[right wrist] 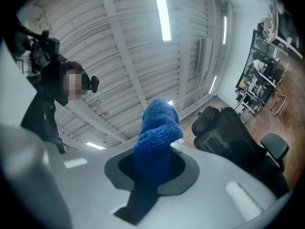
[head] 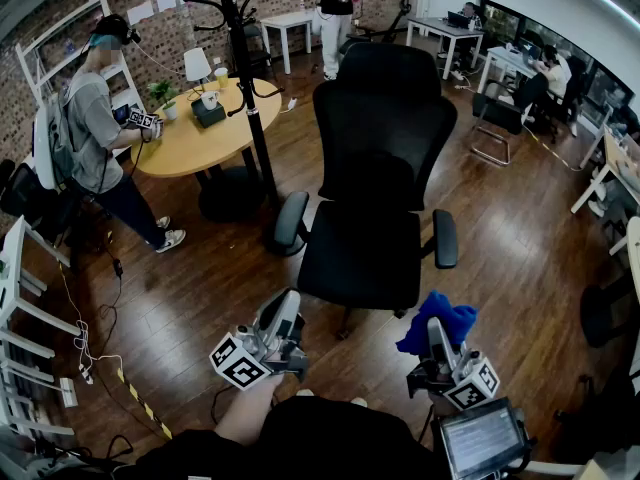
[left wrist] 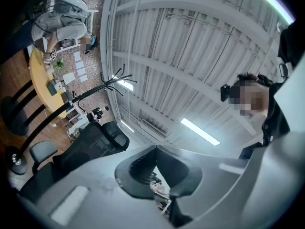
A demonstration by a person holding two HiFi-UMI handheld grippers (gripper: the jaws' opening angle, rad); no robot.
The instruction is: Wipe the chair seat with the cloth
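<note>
We see the top of the chair seat point(head: 362, 253) open to us, with clear wood floor point(head: 200, 298) in front of it. The left armrest point(head: 290, 218) and the right armrest point(head: 445, 239) wall in its sides. The tall backrest point(head: 385, 118) blocks the far side. A coat stand point(head: 250, 98) rises close by the left armrest.
</note>
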